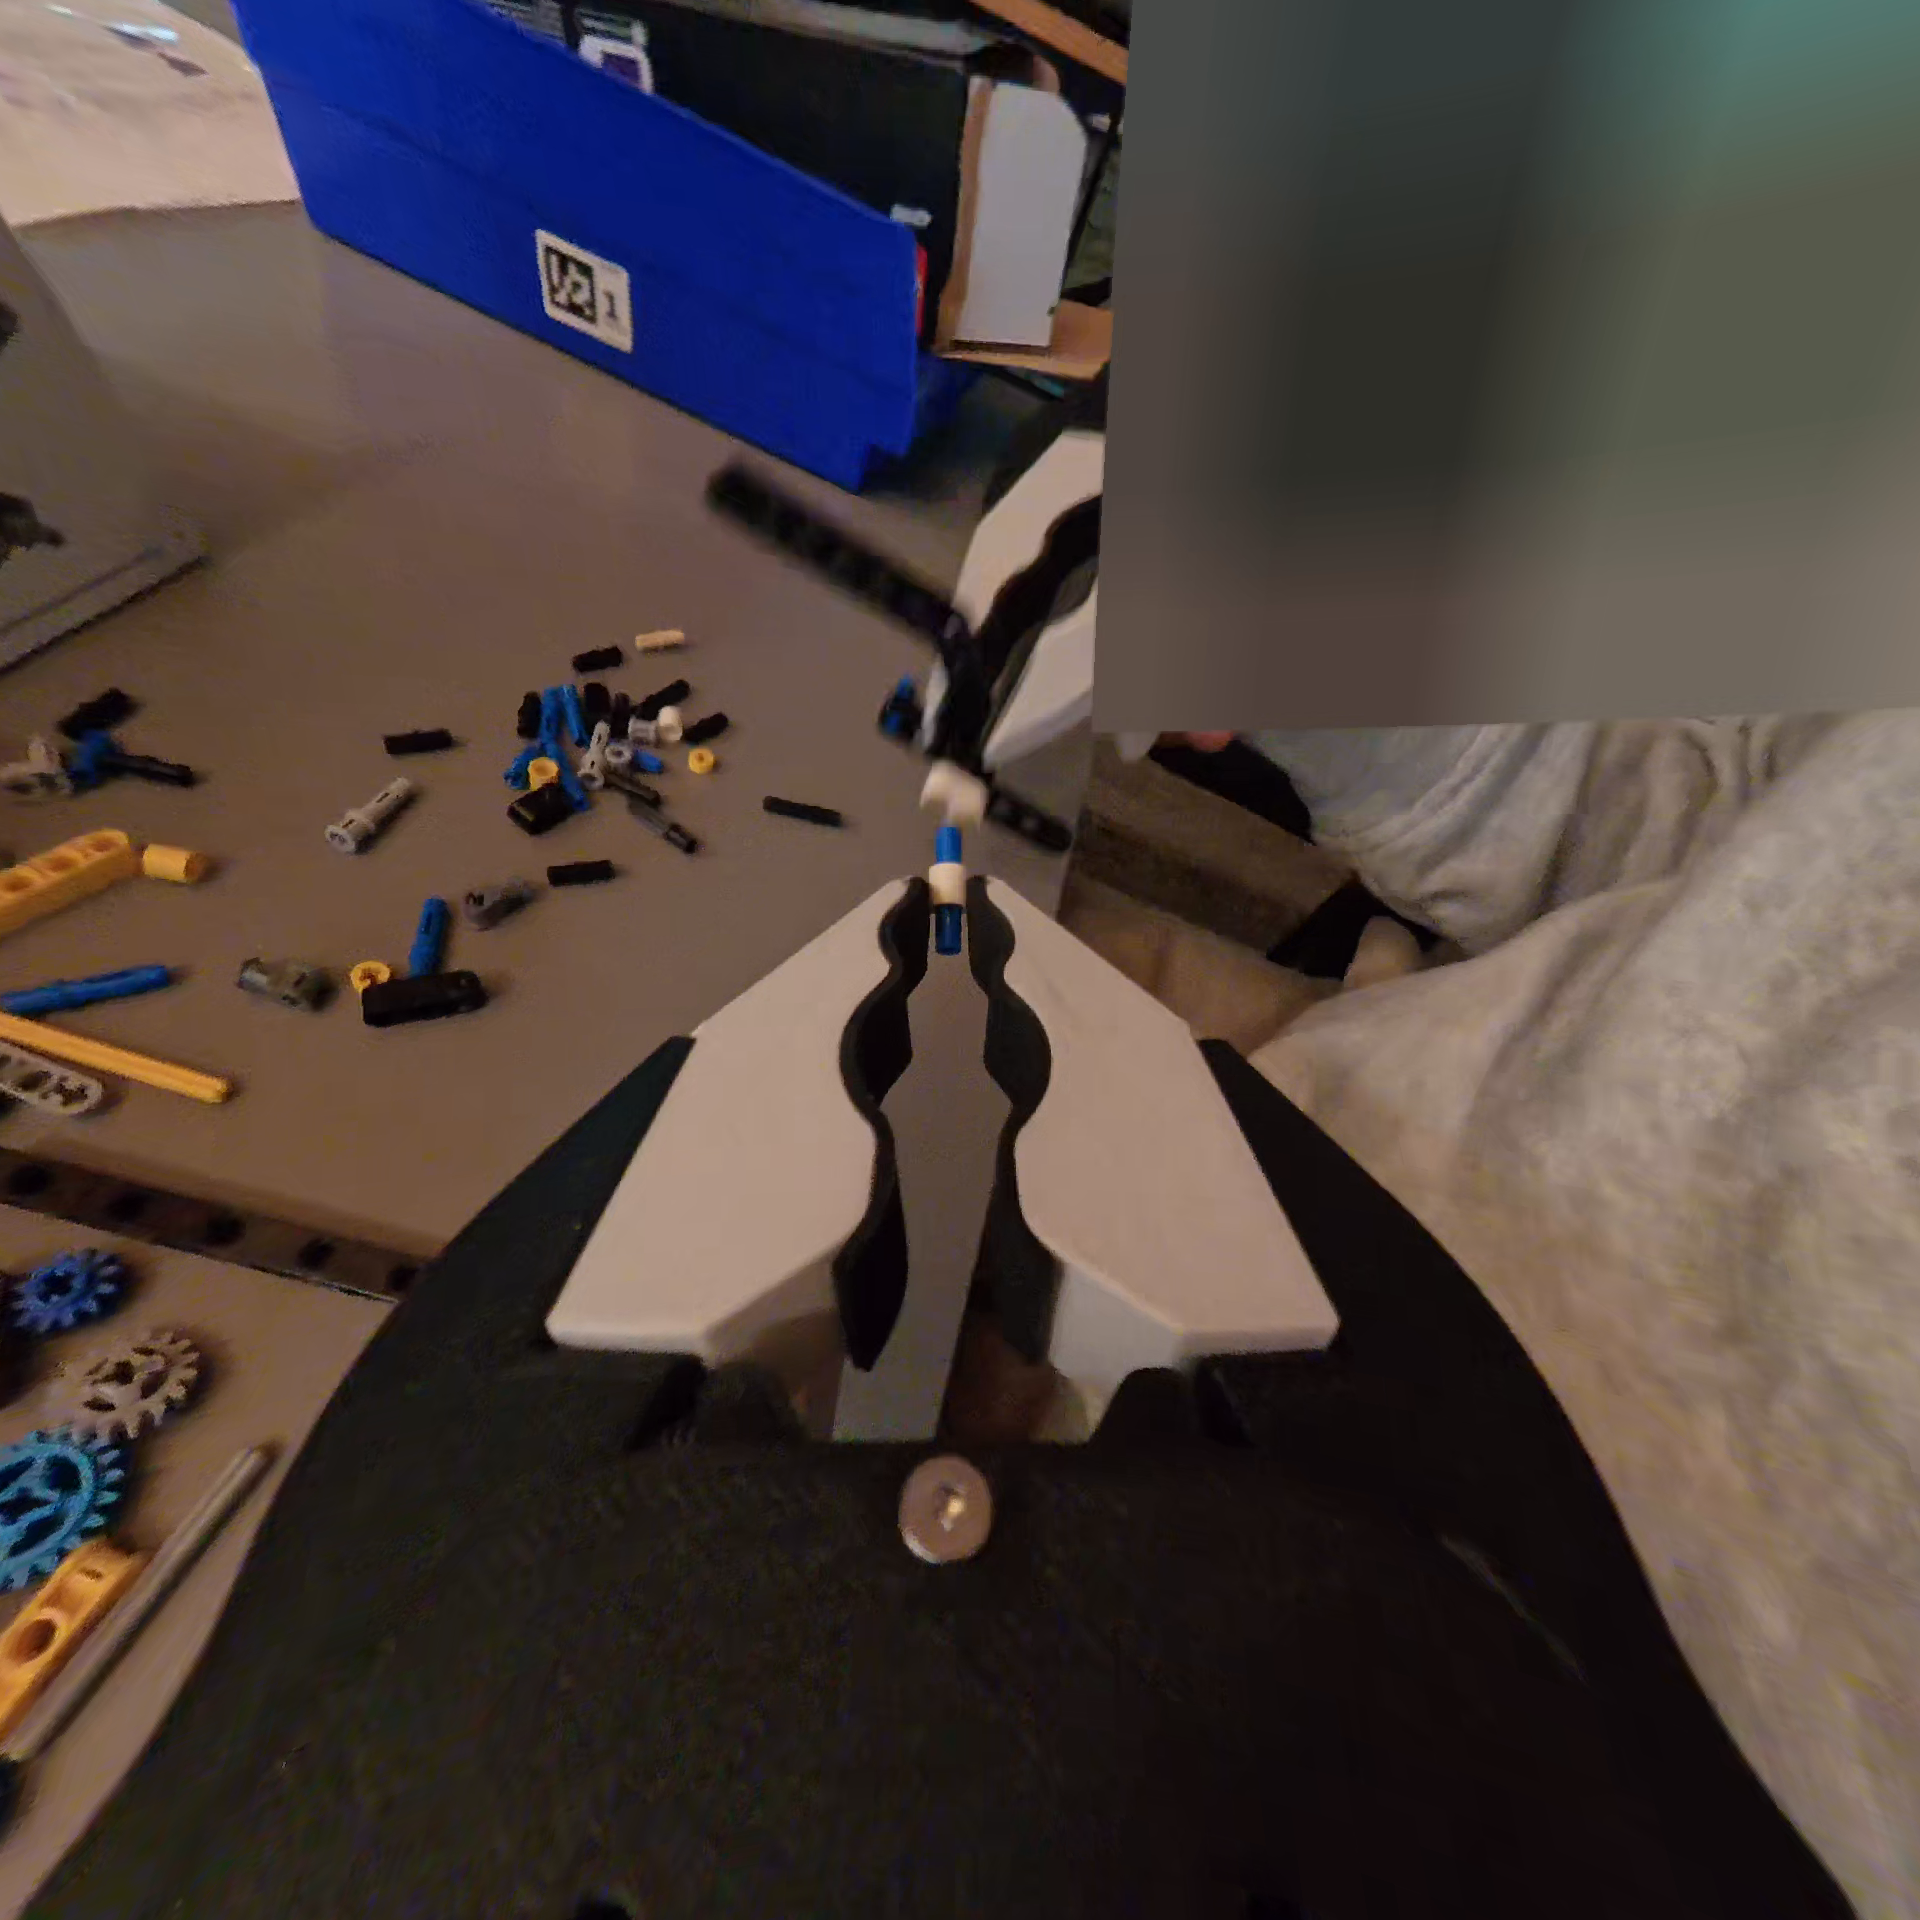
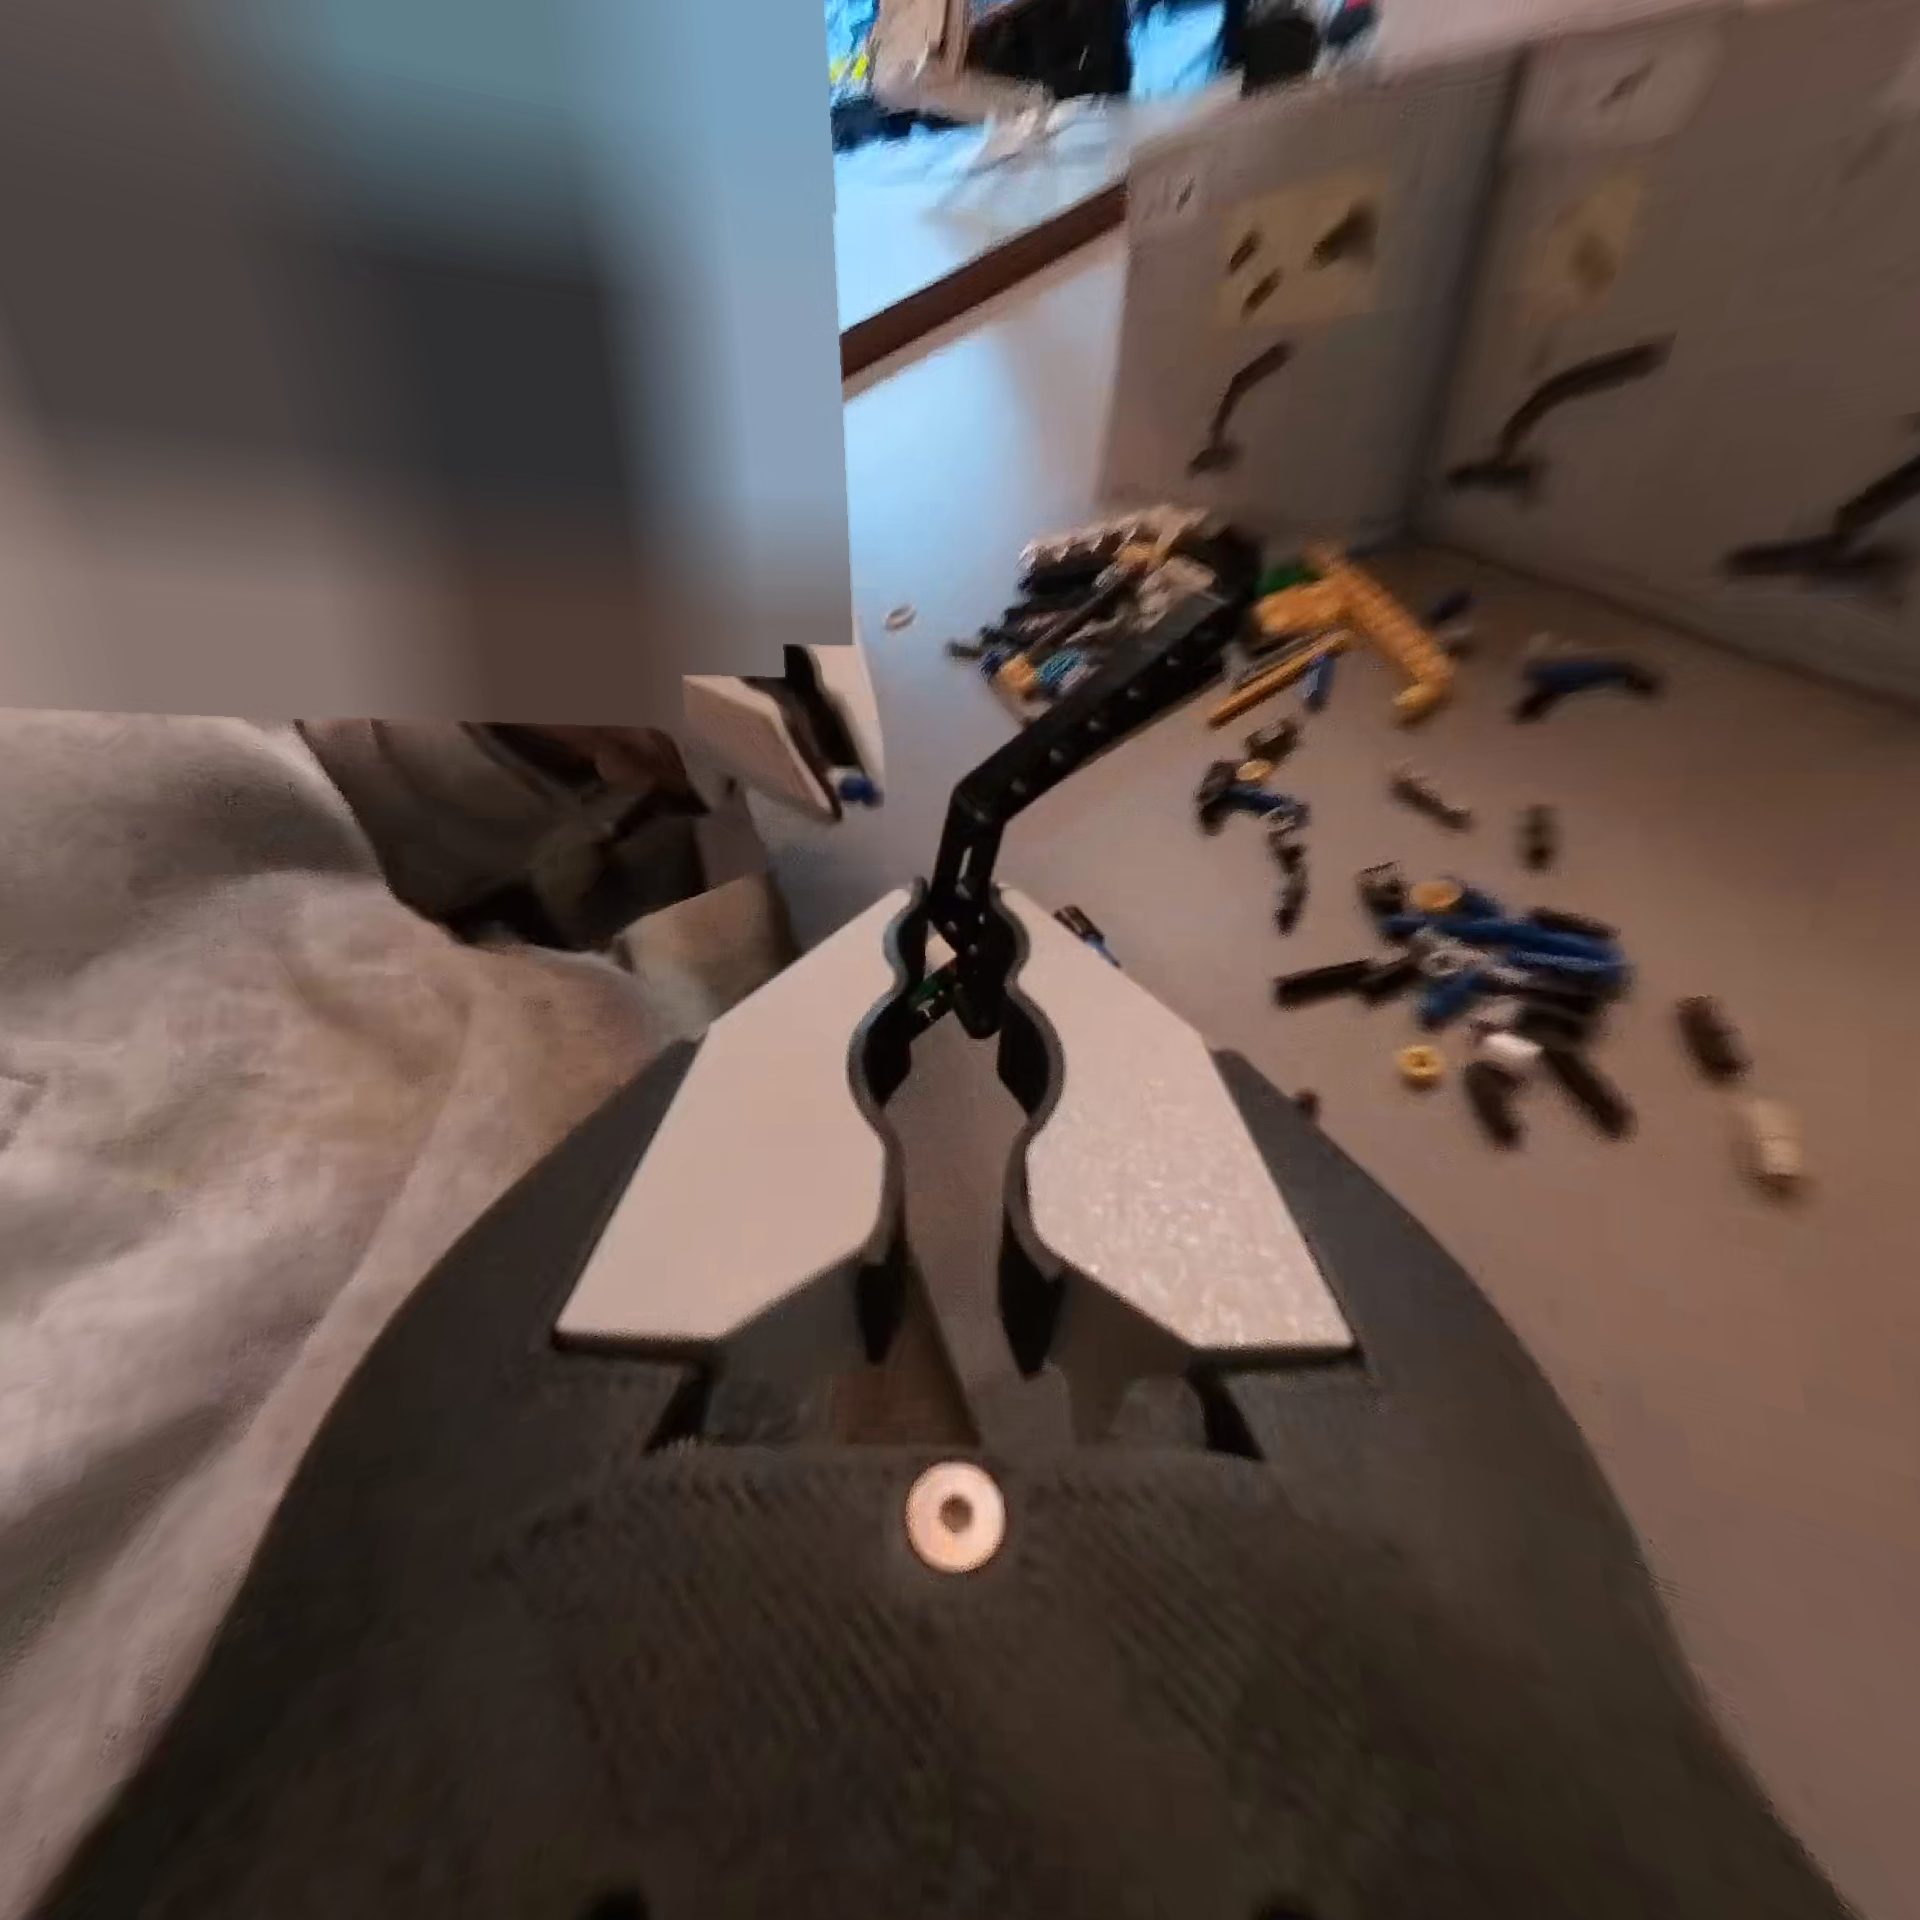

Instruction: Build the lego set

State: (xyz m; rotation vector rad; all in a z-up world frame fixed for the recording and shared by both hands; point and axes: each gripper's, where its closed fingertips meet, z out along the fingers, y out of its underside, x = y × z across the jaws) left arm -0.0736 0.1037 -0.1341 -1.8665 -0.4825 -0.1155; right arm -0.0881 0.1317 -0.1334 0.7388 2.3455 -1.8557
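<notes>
My left gripper (image 1: 945, 896) is shut on a small blue pin with a white collar (image 1: 947, 883), held upright above the table edge. Just beyond it, the right gripper (image 1: 961, 717) shows, blurred, holding a long black bent beam (image 1: 831, 545); a white piece (image 1: 954, 795) sits at the beam's near end, just above the pin's tip. In the right wrist view, my right gripper (image 2: 961, 914) is shut on the lower end of that black bent beam (image 2: 1101, 717), which angles up and to the right. The left gripper (image 2: 779, 743) shows beyond it with the blue pin (image 2: 854, 788).
Loose black, blue, grey and yellow pieces (image 1: 603, 738) lie scattered on the grey table (image 1: 312, 416). A blue bin (image 1: 623, 229) stands at the back. Gears (image 1: 62, 1455) and yellow beams (image 1: 62, 873) lie at the left. An open instruction booklet (image 2: 1455, 312) stands behind piles of pieces (image 2: 1486, 956). A grey sleeve (image 1: 1558, 1143) lies near. The grippers' ends are close to 4 cm from one another.
</notes>
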